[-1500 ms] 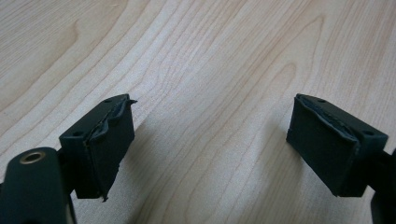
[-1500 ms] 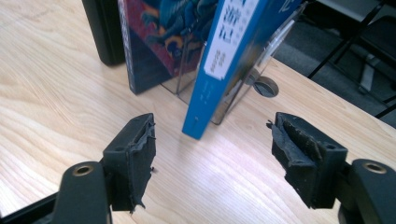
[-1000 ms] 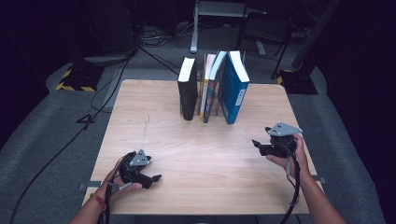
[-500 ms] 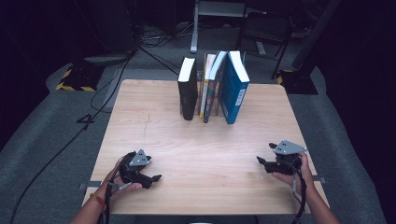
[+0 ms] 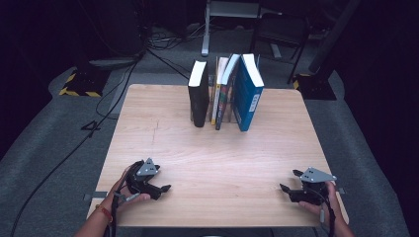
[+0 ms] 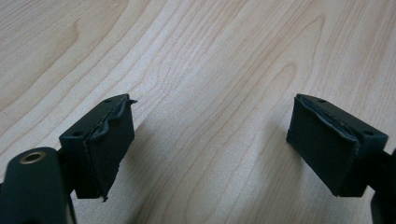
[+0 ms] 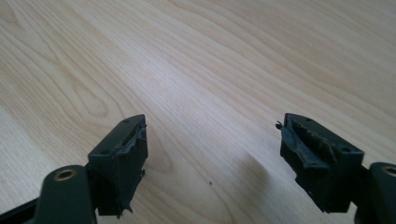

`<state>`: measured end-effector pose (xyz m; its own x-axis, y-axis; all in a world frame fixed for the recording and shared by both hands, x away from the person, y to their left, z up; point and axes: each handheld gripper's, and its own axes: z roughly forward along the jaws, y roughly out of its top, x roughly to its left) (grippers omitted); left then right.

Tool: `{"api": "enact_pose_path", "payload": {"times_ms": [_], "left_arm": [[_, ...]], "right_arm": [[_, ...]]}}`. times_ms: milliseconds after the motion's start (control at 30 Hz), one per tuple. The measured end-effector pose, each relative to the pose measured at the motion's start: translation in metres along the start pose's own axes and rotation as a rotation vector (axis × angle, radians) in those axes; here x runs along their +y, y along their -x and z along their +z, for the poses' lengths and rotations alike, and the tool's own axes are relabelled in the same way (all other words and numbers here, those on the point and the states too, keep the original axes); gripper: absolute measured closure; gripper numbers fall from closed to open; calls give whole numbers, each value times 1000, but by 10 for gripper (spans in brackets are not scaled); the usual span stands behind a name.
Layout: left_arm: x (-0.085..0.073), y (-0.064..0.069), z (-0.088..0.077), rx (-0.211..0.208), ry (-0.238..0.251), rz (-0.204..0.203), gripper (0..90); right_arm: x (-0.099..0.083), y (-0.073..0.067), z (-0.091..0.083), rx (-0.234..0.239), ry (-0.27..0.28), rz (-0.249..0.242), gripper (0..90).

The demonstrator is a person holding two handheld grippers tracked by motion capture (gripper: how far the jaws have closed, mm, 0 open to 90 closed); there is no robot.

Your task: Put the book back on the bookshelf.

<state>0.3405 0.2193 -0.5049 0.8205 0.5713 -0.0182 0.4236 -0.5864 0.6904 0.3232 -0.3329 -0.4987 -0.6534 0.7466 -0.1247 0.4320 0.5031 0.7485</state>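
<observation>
My left gripper (image 5: 162, 189) rests in a hand at the near left of the wooden table (image 5: 222, 148). In the left gripper view its jaws (image 6: 210, 121) stand wide apart over bare wood. My right gripper (image 5: 289, 180) is low over the near right corner and points left. Its jaws have just been opening, and in the right gripper view (image 7: 212, 135) only wood grain lies between them. A row of upright books stands at the far middle: a black book (image 5: 198, 98), thin books (image 5: 221, 94) and a blue book (image 5: 249, 94) that leans left.
Dark floor surrounds the table, with cables (image 5: 123, 84) at the far left and a metal stand (image 5: 205, 39) behind the books. Between the books and both grippers the wood is bare.
My right gripper has come down and back toward the near right edge of the table. My left gripper has stayed where it was.
</observation>
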Motion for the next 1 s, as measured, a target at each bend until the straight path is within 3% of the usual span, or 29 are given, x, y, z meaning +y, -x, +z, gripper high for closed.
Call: {"api": "enact_pose_path", "payload": {"times_ms": [267, 433, 1000], "left_arm": [[0, 0, 0, 0, 0, 0, 146], [0, 1, 0, 1, 1, -1, 146], [0, 0, 0, -8, -2, 7, 144]], "right_arm": [[-13, 5, -6, -24, -5, 73, 189], [-14, 12, -5, 26, -24, 127, 188], [-14, 13, -5, 29, -26, 130, 187]]}}
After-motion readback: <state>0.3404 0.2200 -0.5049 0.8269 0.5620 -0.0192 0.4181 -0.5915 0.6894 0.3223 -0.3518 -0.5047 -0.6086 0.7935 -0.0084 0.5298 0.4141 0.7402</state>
